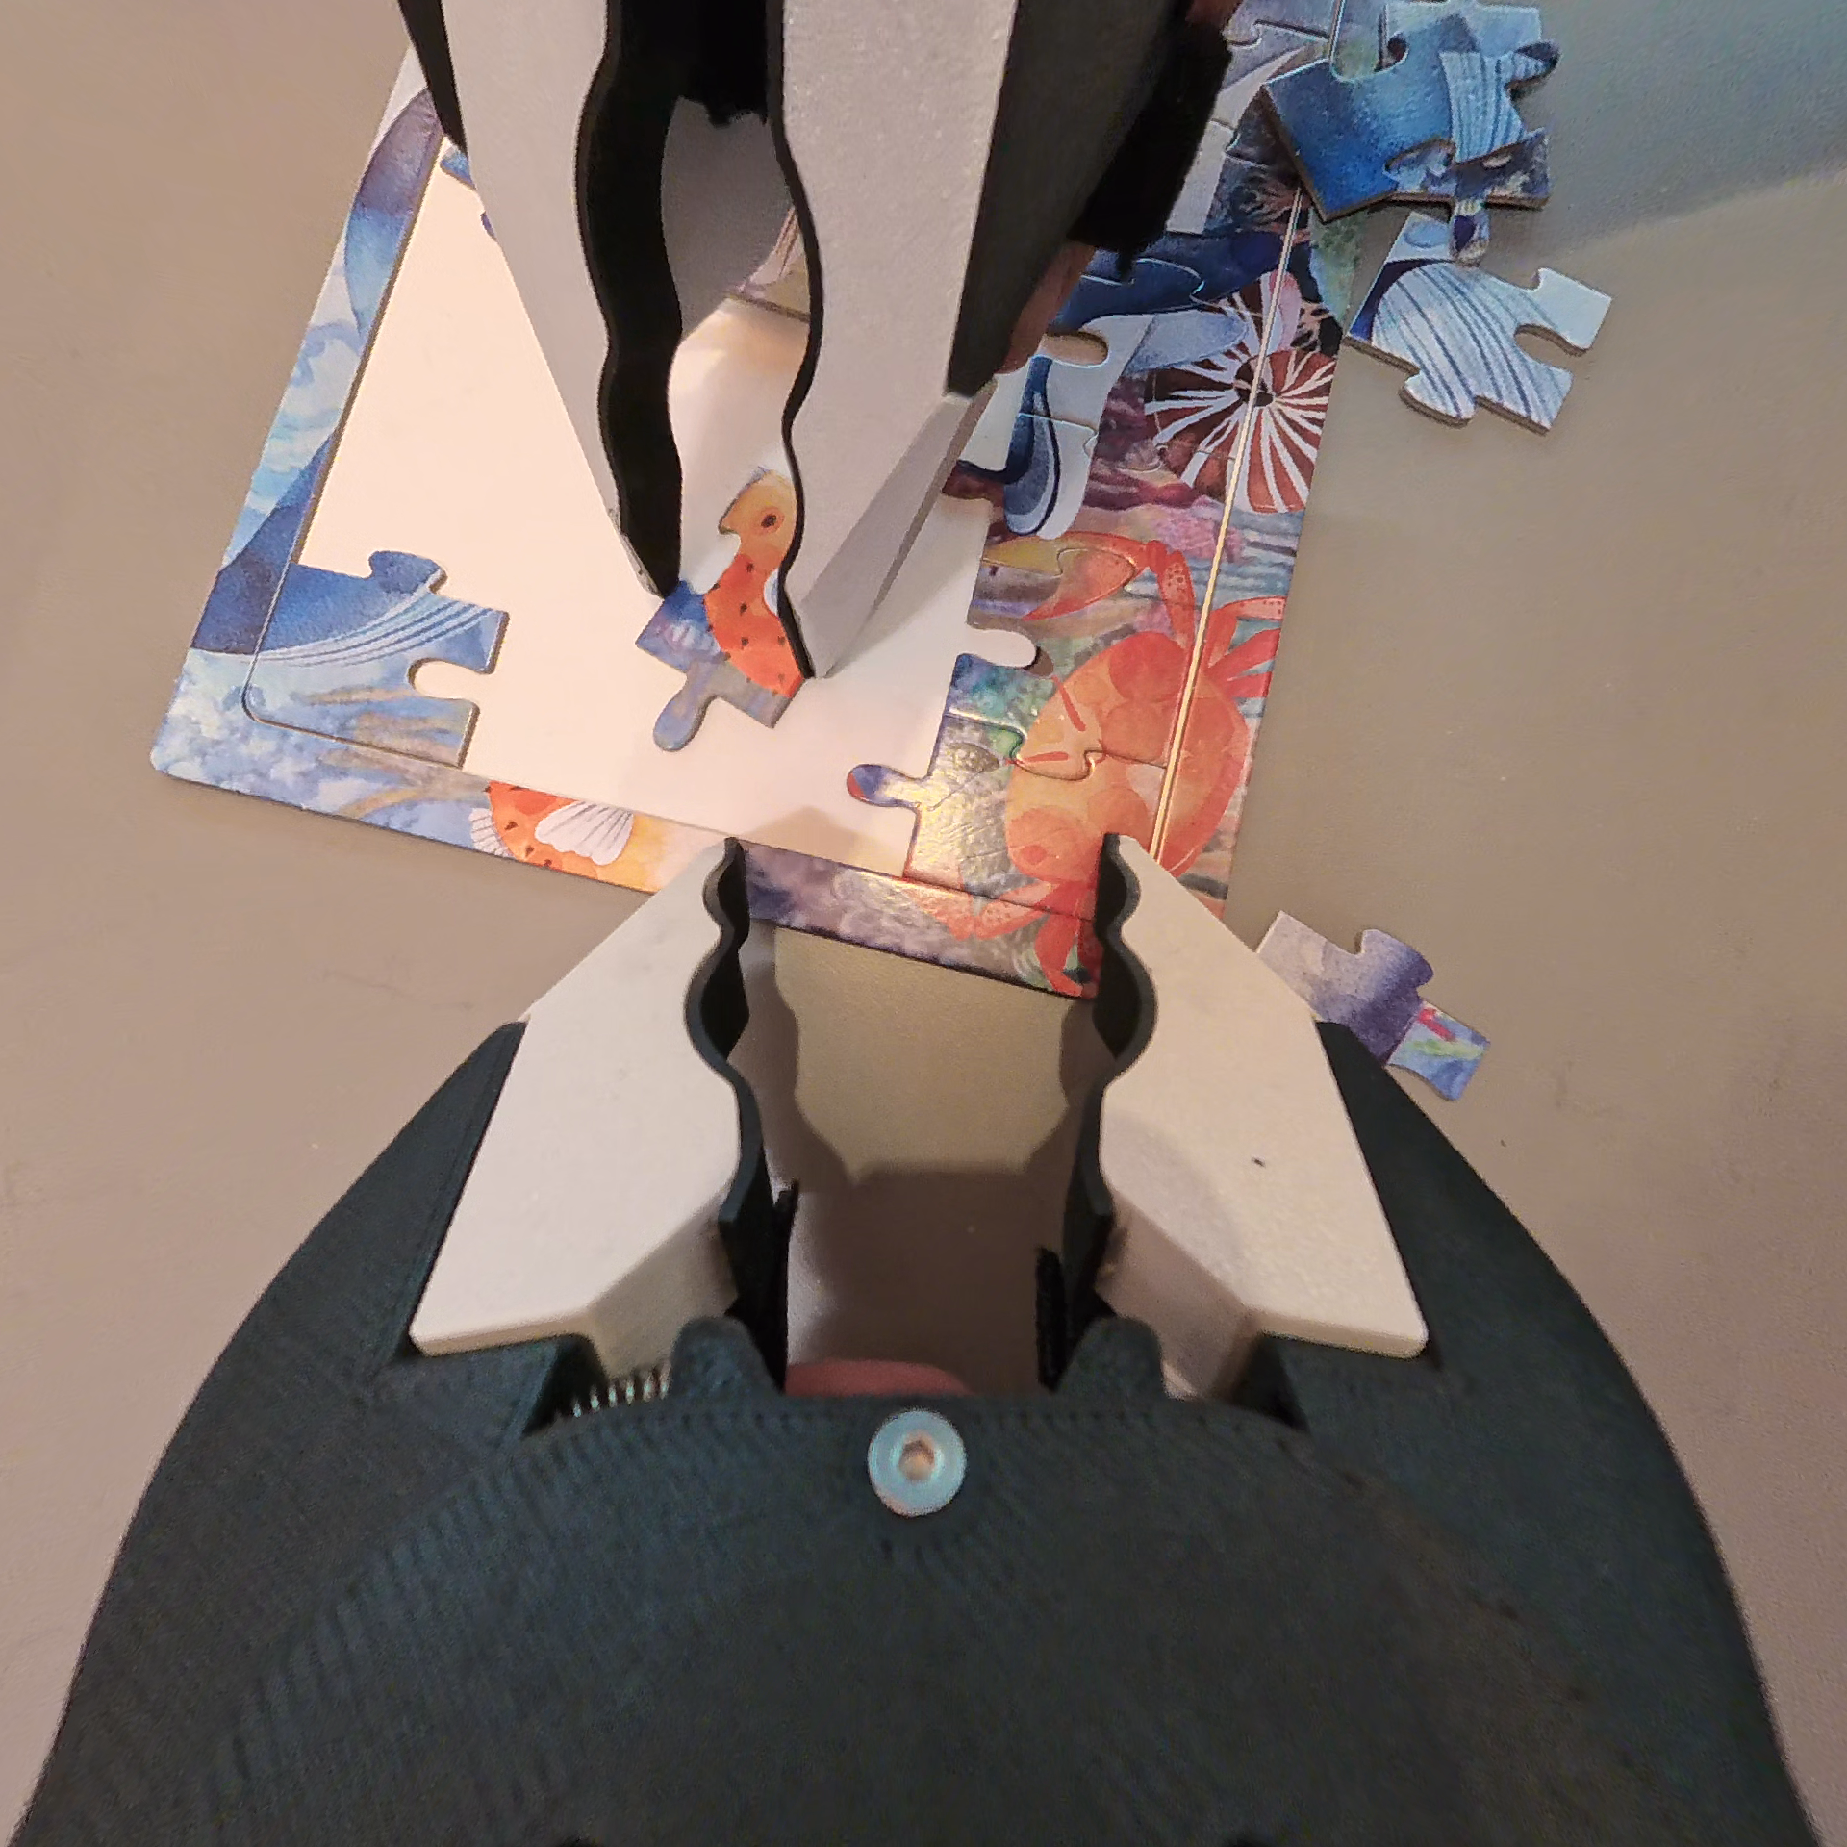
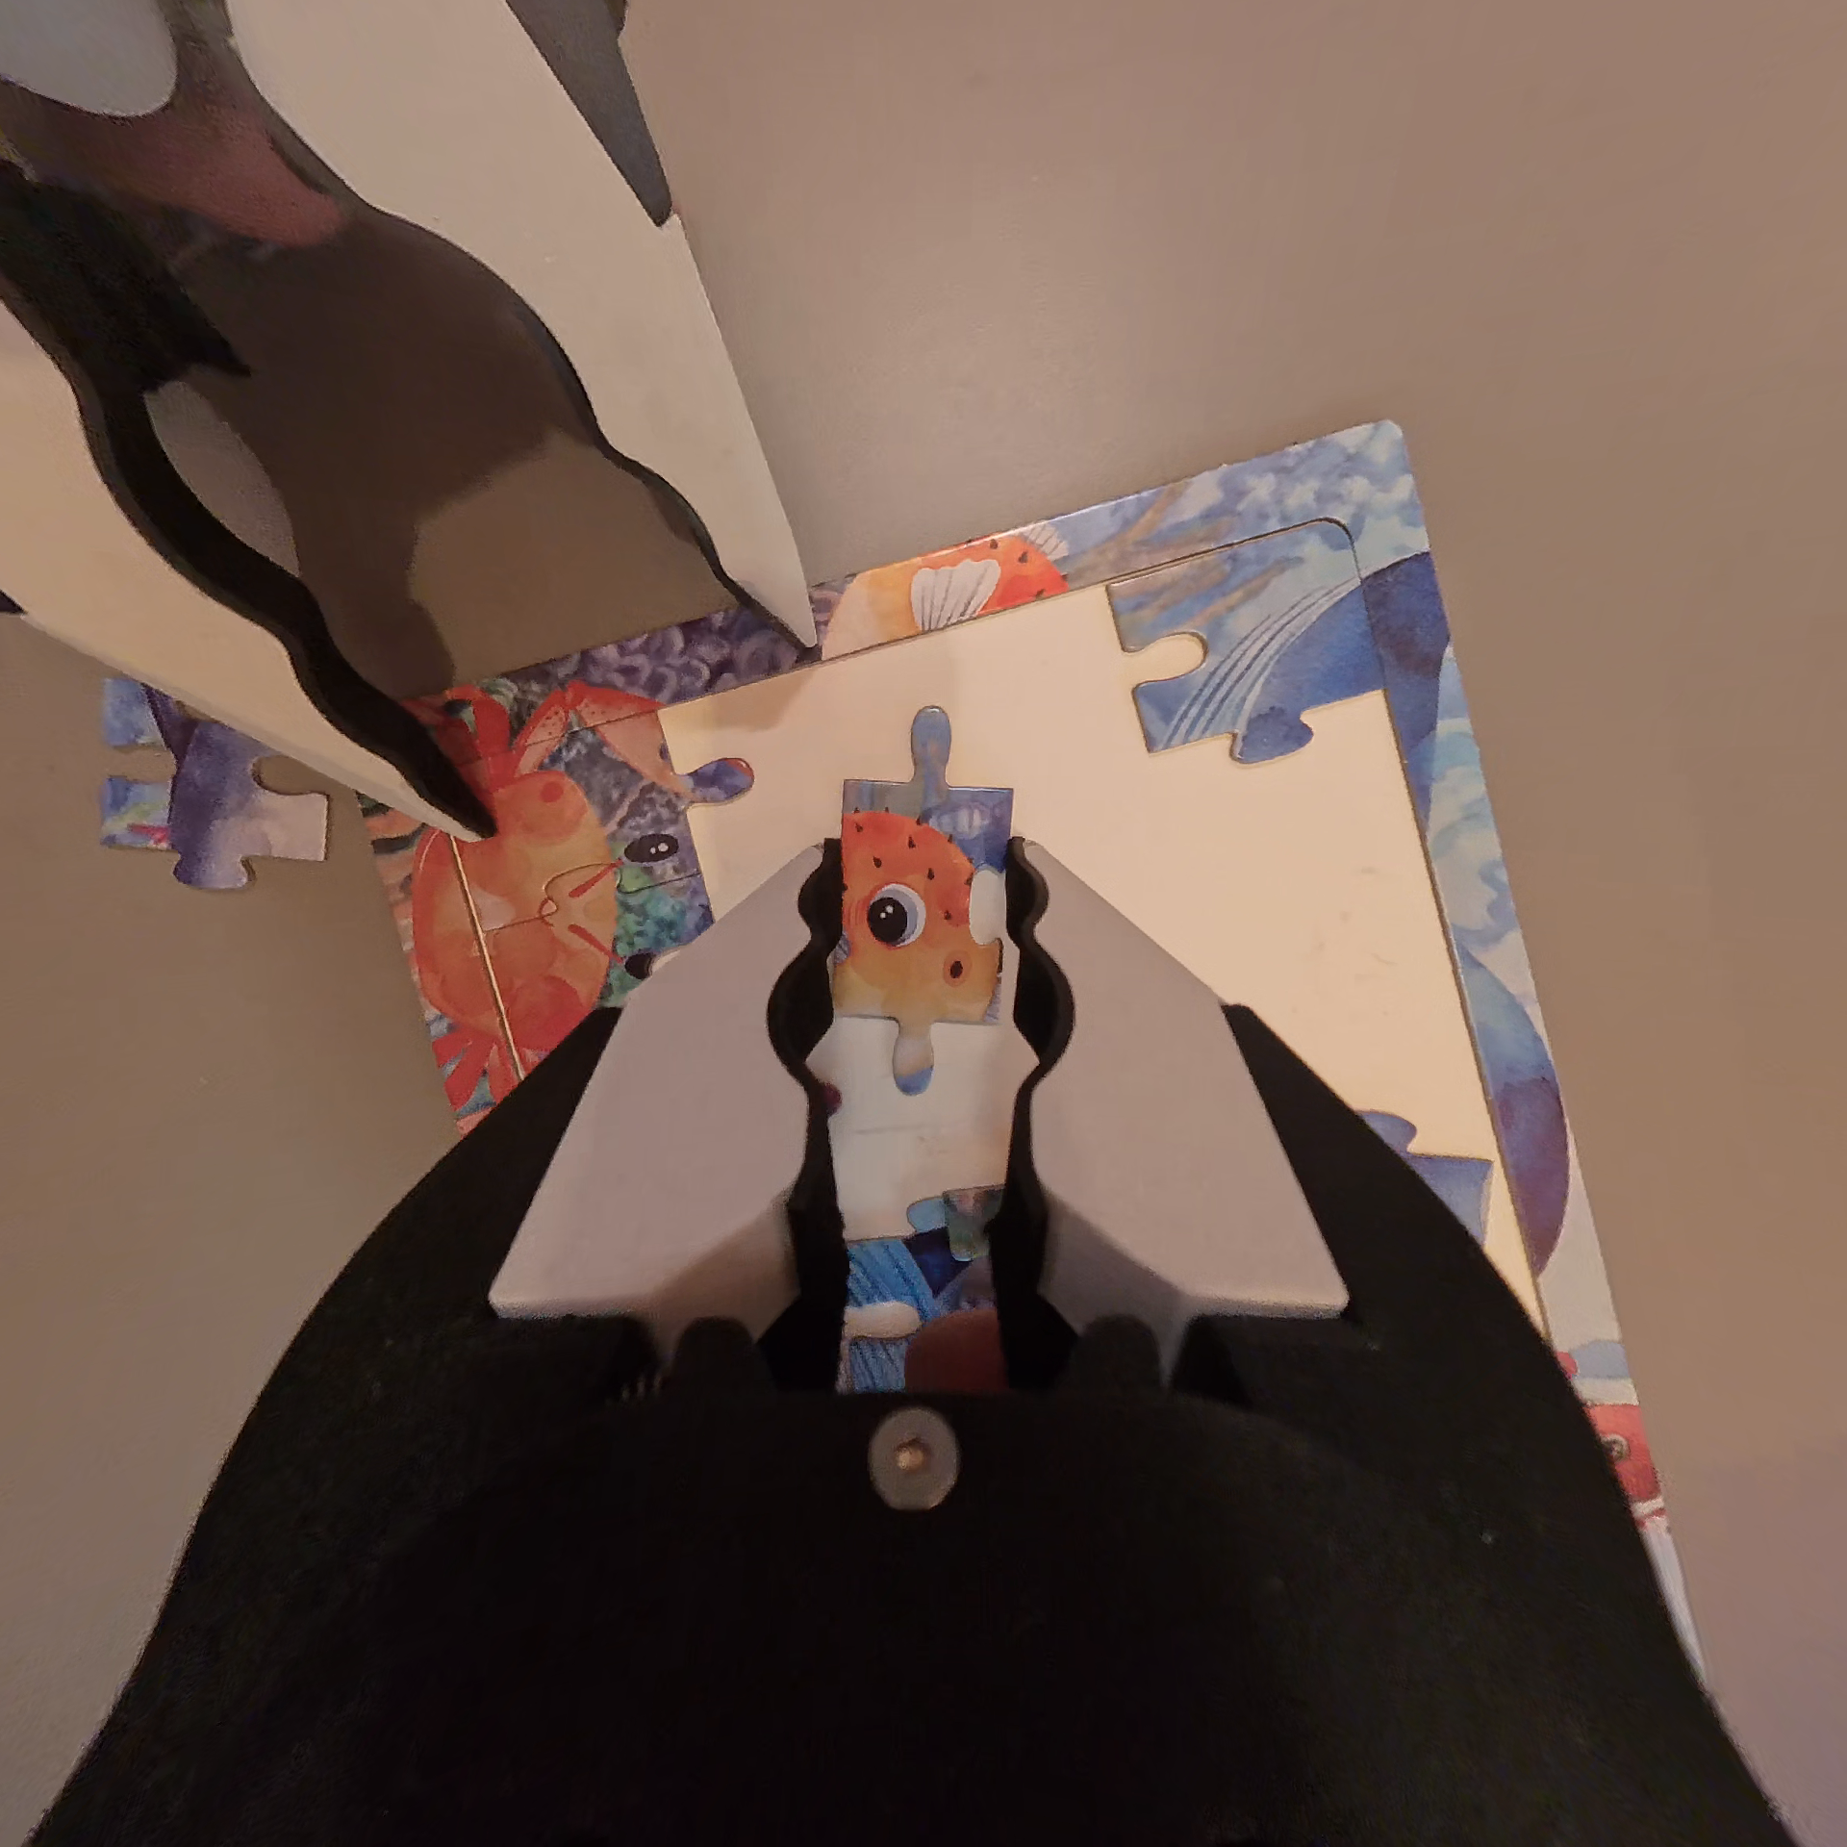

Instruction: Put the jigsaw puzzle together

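Here the right tool (image 2: pixel 920 850) pinches a fish piece (image 2: pixel 915 915) by its two side edges, its fingers closed against the card and its tips down on the bare cream floor of the tray (image 2: pixel 1249 900). The piece lies flat mid-tray, touching no placed piece. Beyond it, toward the far corner, sits a lone blue piece (image 2: pixel 1239 670) already seated against the frame. To the tool's left the crab section (image 2: pixel 540 900) is assembled, and the left tool (image 2: pixel 640 740) stands over it with fingers spread, gripping nothing; one tip seems to press on the crab, probably to steady the tray.

Outside the tray, a purple piece (image 1: pixel 1384 1004) lies on the worktop (image 1: pixel 1549 700) near the left tool, and a heap of blue pieces (image 1: pixel 1429 130) waits at the far side.

The step in hand looks like placing the fish piece. Next, I judge, it must slide toward matching neighbours, tabs lined up, then be released flat.
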The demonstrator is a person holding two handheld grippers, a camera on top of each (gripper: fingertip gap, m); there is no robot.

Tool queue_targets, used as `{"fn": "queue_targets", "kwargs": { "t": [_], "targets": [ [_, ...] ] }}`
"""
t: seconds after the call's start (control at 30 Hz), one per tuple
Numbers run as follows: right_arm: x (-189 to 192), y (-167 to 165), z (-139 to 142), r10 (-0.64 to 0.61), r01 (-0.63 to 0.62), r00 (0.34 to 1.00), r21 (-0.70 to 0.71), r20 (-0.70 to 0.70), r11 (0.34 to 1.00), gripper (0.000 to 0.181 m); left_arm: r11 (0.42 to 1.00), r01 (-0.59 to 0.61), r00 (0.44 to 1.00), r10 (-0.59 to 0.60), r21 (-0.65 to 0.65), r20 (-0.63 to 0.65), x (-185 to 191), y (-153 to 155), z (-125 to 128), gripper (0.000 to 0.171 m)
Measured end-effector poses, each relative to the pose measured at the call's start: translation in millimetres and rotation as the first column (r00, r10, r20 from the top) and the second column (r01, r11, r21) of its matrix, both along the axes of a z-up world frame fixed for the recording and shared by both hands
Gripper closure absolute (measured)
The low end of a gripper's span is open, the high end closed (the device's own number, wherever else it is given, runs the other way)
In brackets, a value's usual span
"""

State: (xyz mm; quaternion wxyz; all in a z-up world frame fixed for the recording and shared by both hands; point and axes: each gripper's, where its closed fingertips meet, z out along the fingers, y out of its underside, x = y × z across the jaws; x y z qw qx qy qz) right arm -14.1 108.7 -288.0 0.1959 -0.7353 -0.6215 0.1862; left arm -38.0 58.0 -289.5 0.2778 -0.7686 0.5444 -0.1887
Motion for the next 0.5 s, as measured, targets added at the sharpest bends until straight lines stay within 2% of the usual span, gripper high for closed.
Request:
{"fn": "queue_targets", "kwargs": {
  "t": [0.13, 0.27, 0.37, 0.5],
  "targets": [
    [0.0, 1.0, 1.2, -0.039, 0.037, 0.999, -0.038, -0.034, 0.999, 0.150, 0.998, -0.036, 0.999, 0.036, 0.042, 0.008, -1.2, 10.6, 3.9, 0.107],
    [2.1, 6.6, 6.3, -0.094, 0.087, 0.991, -0.078, -0.092, 0.993, 0.150, 0.991, -0.129, 0.989, 0.126, 0.035, 0.084, 0.6, 26.9, 15.0, 0.113],
    [1.3, 7.1, 17.8, -0.112, 0.097, 0.982, -0.098, -0.155, 0.990, 0.150, 0.977, -0.211, 0.957, 0.214, -0.036, 0.196, 3.9, 40.7, 27.1, 0.120],
    [0.5, 7.2, 43.1, -0.090, 0.089, 0.967, -0.015, -0.238, 0.996, 0.150, 0.936, -0.276, 0.871, 0.339, -0.216, 0.354, 4.6, 57.4, 45.5, 0.127]
  ]
}}
